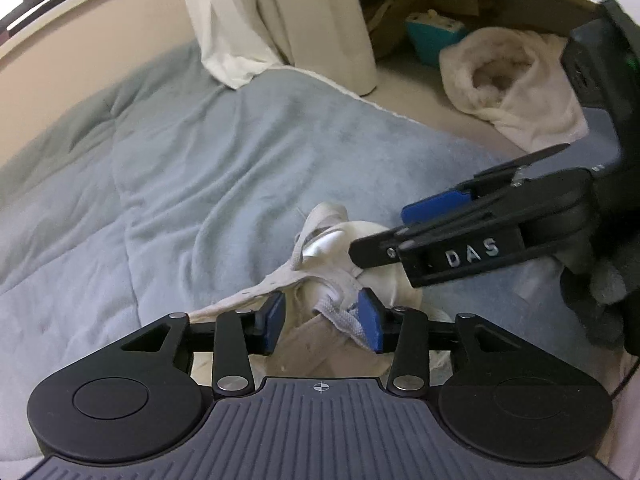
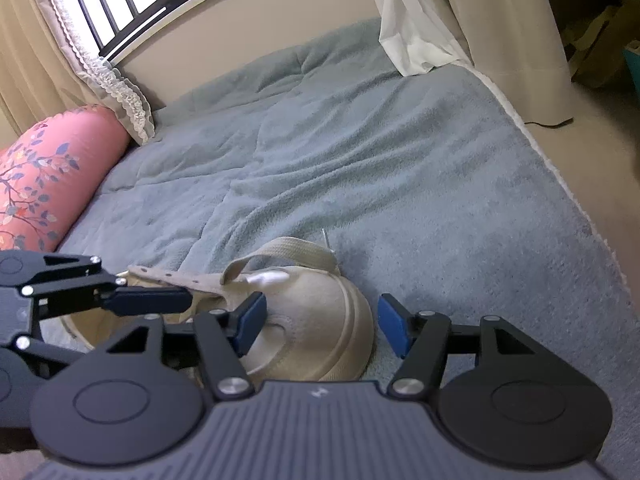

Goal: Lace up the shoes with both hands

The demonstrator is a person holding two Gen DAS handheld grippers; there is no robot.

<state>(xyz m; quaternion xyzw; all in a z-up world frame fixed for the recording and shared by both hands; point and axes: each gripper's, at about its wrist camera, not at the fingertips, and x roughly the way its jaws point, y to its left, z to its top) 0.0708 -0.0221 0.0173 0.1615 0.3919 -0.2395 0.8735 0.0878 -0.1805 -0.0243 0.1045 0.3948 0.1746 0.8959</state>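
Blue blanket [image 2: 360, 168] (beige shoe [image 2: 320, 332] atop)

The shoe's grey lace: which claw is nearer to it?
Left. The left claw brackets the lace, one pad touching it; the right claw sits open over the shoe's toe.

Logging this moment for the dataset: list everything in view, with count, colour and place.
shoe: one, beige, on the blanket between the grippers
shoelace: one, grey-white, at the left gripper's pads
blanket: one, grey-blue, covering the bed
bolster: one, pink floral, far left
curtains: cream, at the bed's far corner
towel: one, cream, on the floor
left gripper: black with blue pads, open
right gripper: same, open over the toe
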